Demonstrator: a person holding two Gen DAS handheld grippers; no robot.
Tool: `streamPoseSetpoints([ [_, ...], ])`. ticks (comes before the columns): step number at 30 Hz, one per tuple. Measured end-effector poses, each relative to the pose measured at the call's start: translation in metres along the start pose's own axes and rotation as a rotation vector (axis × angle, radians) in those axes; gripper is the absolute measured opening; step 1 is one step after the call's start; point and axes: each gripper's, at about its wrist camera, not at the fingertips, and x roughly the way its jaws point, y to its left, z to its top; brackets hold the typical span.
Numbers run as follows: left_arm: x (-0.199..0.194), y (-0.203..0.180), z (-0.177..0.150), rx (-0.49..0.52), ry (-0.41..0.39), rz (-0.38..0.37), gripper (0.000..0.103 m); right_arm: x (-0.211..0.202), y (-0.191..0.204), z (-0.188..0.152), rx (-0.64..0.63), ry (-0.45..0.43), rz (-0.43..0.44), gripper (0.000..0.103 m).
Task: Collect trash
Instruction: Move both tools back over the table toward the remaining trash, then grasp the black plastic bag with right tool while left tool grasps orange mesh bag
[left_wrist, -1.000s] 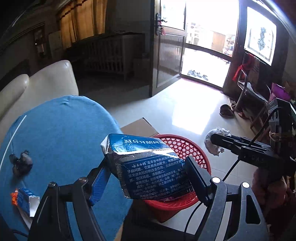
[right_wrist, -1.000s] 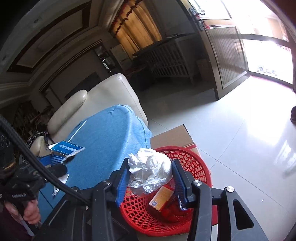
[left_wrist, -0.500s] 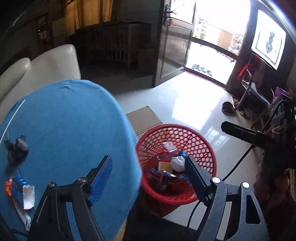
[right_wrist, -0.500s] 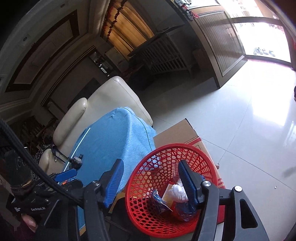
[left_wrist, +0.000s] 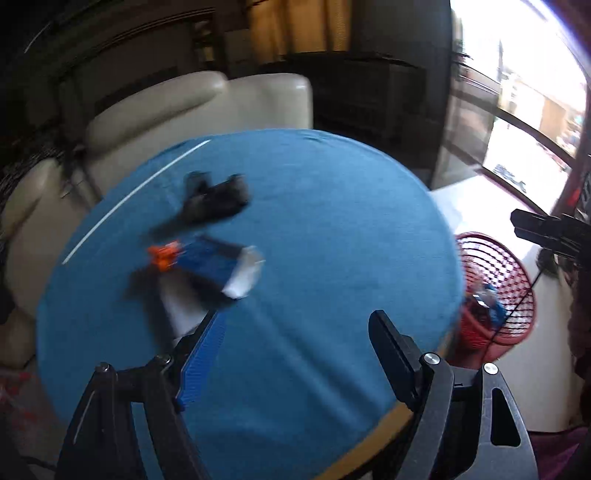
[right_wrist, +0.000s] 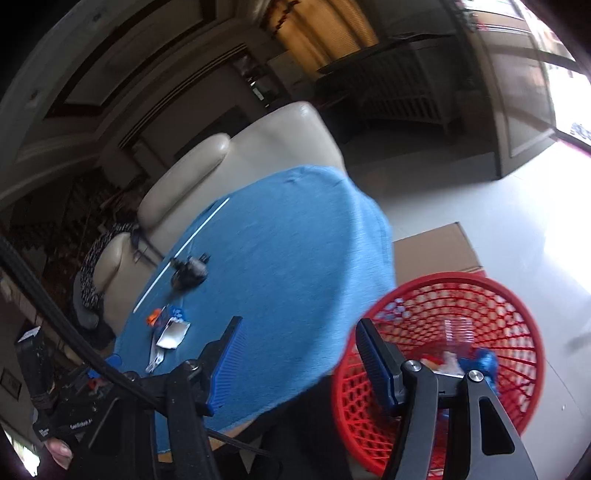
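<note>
Blue table (left_wrist: 314, 229): two trash pieces; one red basket (right_wrist: 517, 295).

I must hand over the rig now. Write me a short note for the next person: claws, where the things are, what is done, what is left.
Left claw: open, empty, above the blue table.
Right claw: open, empty, at the table edge beside the red basket.
Done: some trash already lies in the basket, on the floor beside the table.
Left: the blue-and-orange wrapper and the dark object lie on the table, along with a white strip beside the wrapper; the blur hides what it is.
</note>
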Motion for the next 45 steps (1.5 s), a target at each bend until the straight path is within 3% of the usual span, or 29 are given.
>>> streamPoseSetpoints([
  [7,0.003,0.079,-0.019,-0.186,0.017,0.087,0.081,0.045,0.074,-0.009,-0.147,0.094,0.067,0.065],
  [14,0.010,0.115,-0.030,-0.249,0.022,0.138,0.081,0.093,0.142,-0.014,-0.307,0.175,0.098,0.065],
  [19,0.024,0.143,-0.030,-0.290,0.044,0.133,0.081,0.131,0.176,0.003,-0.358,0.207,0.105,0.065],
  [22,0.033,0.162,-0.019,-0.322,0.047,0.101,0.081,0.163,0.194,0.019,-0.363,0.243,0.119,0.065],
  [29,0.073,0.197,0.019,-0.429,0.070,-0.074,0.081,0.238,0.234,0.060,-0.441,0.284,0.104,0.065],
  [33,0.105,0.208,0.038,-0.469,0.096,-0.111,0.080,0.276,0.247,0.080,-0.476,0.283,0.094,0.065],
  [36,0.128,0.213,0.050,-0.494,0.132,-0.164,0.064,0.306,0.253,0.091,-0.486,0.303,0.100,0.065],
  [40,0.156,0.218,0.056,-0.535,0.192,-0.211,0.056,0.342,0.254,0.102,-0.469,0.337,0.125,0.065],
  [45,0.179,0.220,0.058,-0.567,0.240,-0.246,0.037,0.378,0.259,0.094,-0.526,0.427,0.133,0.065],
])
